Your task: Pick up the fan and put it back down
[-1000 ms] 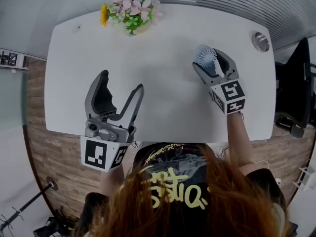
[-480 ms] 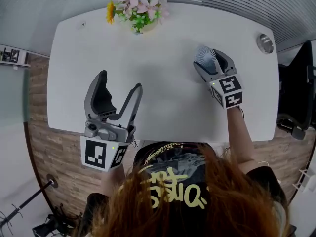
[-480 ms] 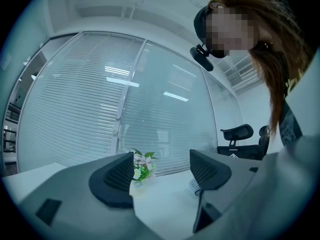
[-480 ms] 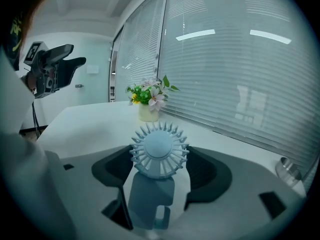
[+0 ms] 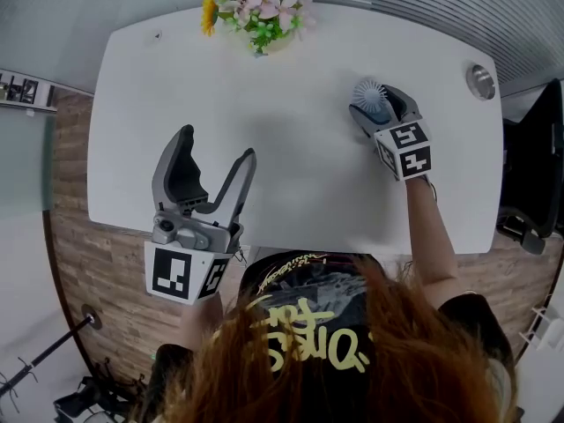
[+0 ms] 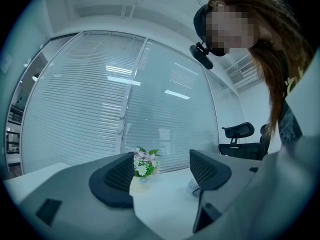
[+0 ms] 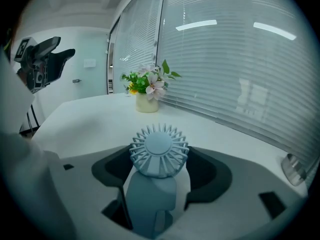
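Observation:
A small pale blue fan (image 5: 369, 95) with a round grille head stands upright between the jaws of my right gripper (image 5: 381, 104) at the right middle of the white table (image 5: 264, 104). In the right gripper view the fan (image 7: 159, 151) fills the gap, and my right gripper (image 7: 162, 173) is shut on its body. My left gripper (image 5: 217, 145) hovers over the table's near left edge. It is open, with nothing between its fingers. The left gripper view shows this gripper (image 6: 162, 176) pointing level across the table.
A vase of flowers (image 5: 264, 11) stands at the table's far edge, also seen as flowers (image 7: 148, 89) beyond the fan. A round metal disc (image 5: 480, 81) lies at the far right corner. A black office chair (image 5: 529, 174) stands right of the table. Window blinds run behind.
My right gripper has sunk toward the table with the fan still in it, looking smaller and farther away in the head view. The left gripper has barely shifted.

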`<control>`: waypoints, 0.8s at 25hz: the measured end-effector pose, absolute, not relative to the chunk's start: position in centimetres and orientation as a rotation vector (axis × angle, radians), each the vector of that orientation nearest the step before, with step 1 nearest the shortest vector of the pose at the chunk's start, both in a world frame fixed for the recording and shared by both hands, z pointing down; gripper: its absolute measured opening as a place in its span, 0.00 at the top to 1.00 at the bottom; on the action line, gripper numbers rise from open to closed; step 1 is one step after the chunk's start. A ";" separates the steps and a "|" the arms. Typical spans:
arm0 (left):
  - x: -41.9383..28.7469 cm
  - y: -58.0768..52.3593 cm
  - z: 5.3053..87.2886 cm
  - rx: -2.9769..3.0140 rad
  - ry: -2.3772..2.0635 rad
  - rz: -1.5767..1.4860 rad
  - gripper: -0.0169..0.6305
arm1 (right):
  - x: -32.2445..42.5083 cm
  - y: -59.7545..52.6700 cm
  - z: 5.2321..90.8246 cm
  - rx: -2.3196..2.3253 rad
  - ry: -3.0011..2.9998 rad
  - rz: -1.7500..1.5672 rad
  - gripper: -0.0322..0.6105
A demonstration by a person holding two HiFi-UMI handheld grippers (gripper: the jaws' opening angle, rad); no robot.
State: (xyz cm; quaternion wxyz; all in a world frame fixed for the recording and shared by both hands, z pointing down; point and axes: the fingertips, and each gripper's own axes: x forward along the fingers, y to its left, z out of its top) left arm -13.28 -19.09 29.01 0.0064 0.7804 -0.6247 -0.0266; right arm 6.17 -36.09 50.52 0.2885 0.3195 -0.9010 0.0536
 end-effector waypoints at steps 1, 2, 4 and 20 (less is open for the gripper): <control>-13.4 -19.0 29.0 2.438 -1.959 -0.081 0.44 | 6.1 -36.2 50.8 0.849 -2.395 0.150 0.43; -13.5 -18.9 29.0 2.435 -1.963 -0.079 0.44 | 6.0 -36.3 51.1 0.845 -2.386 0.156 0.43; -13.8 -18.7 29.0 2.429 -1.972 -0.076 0.44 | 5.9 -36.4 51.5 0.839 -2.369 0.163 0.43; -14.3 -18.1 28.8 2.426 -1.984 -0.072 0.45 | 5.7 -36.6 52.5 0.816 -2.325 0.227 0.43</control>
